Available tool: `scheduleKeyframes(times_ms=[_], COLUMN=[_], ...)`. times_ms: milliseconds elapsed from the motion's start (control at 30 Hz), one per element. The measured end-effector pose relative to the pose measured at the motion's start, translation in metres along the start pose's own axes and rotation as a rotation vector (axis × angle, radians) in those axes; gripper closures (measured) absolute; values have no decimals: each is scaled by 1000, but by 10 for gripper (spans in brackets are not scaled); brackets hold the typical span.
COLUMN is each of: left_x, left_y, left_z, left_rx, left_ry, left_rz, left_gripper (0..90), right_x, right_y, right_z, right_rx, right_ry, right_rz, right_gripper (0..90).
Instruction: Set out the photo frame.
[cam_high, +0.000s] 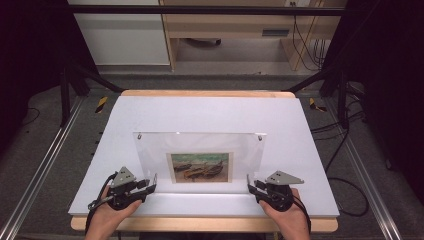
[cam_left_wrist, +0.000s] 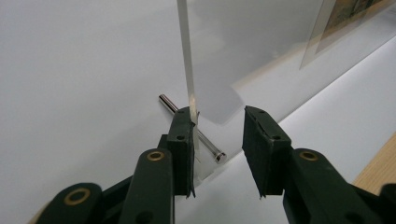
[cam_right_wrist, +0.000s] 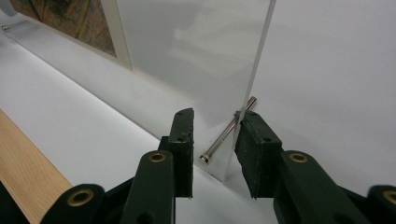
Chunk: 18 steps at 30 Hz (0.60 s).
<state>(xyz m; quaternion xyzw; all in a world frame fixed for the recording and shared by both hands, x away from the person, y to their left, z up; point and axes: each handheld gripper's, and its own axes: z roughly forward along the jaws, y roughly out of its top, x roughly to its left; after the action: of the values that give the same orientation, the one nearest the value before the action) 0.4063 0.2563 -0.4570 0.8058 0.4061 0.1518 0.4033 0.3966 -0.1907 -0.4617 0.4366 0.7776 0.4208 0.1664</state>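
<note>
Claws stand open at the lower corners of a clear frame (cam_high: 200, 157) upright on the white bench (cam_high: 210, 112): left claw (cam_high: 151, 183) and right claw (cam_high: 251, 184) each straddle a metal pin (cam_left_wrist: 191, 129).

Clear acrylic frame (cam_high: 200, 150), ochre-green boat painting (cam_high: 201, 167), white table (cam_high: 210, 112)

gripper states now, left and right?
Left gripper: jaws open, astride the acrylic frame at its lower corner.
Right gripper: jaws open, astride the frame's other lower corner.
</note>
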Motion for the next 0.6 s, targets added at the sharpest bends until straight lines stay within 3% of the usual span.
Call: scheduleKeyframes(times_ms=[600], left_x=[0], left_y=[0], left_z=[0], left_rx=[4], left_ry=[0], left_rz=[-2], left_gripper=[633], right_x=[1], right_y=[1], right_z=[0], right_rx=[1], right_ry=[-3], right_rz=[-15], right_gripper=[672])
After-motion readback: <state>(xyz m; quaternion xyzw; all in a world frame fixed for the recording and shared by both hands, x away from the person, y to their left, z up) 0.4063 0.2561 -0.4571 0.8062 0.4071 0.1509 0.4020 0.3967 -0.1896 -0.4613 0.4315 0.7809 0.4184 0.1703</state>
